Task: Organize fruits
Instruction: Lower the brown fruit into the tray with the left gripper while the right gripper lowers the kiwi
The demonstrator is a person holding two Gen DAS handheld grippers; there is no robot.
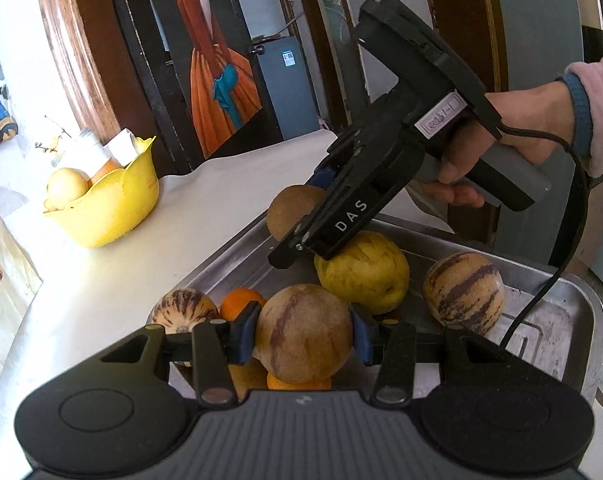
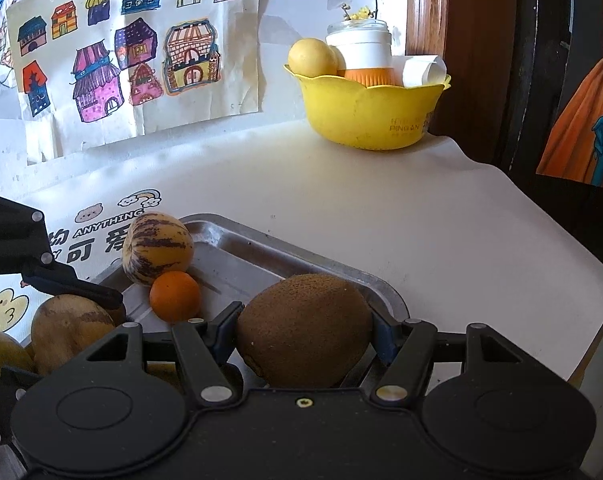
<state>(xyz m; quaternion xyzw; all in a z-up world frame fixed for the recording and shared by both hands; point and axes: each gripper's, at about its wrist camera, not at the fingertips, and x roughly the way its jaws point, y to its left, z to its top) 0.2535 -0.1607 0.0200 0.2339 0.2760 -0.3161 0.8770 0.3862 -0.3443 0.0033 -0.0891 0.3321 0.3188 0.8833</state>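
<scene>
My left gripper (image 1: pixel 303 336) is shut on a tan, faintly striped round fruit (image 1: pixel 303 334) over the near end of a metal tray (image 1: pixel 561 320). Beside and under it lie oranges (image 1: pixel 239 302), a striped fruit (image 1: pixel 183 310), a yellow fruit (image 1: pixel 363 266) and another striped fruit (image 1: pixel 463 290). My right gripper (image 2: pixel 303 336) is shut on a brown kiwi (image 2: pixel 303 334) at the tray's corner (image 2: pixel 381 284). In the left wrist view the right gripper (image 1: pixel 297 216) reaches down from the right, held by a hand in a pink sleeve (image 1: pixel 541 128). A left gripper finger (image 2: pixel 81 286) shows beside the tan fruit (image 2: pixel 67 328).
A yellow bowl (image 2: pixel 369 112) with a pale round fruit (image 2: pixel 311 58), a cup and papers stands at the back of the white table (image 2: pixel 341 208), near the wall drawings. A striped fruit (image 2: pixel 157 248) and an orange (image 2: pixel 174 296) lie in the tray. A black cable (image 1: pixel 541 292) hangs over the tray.
</scene>
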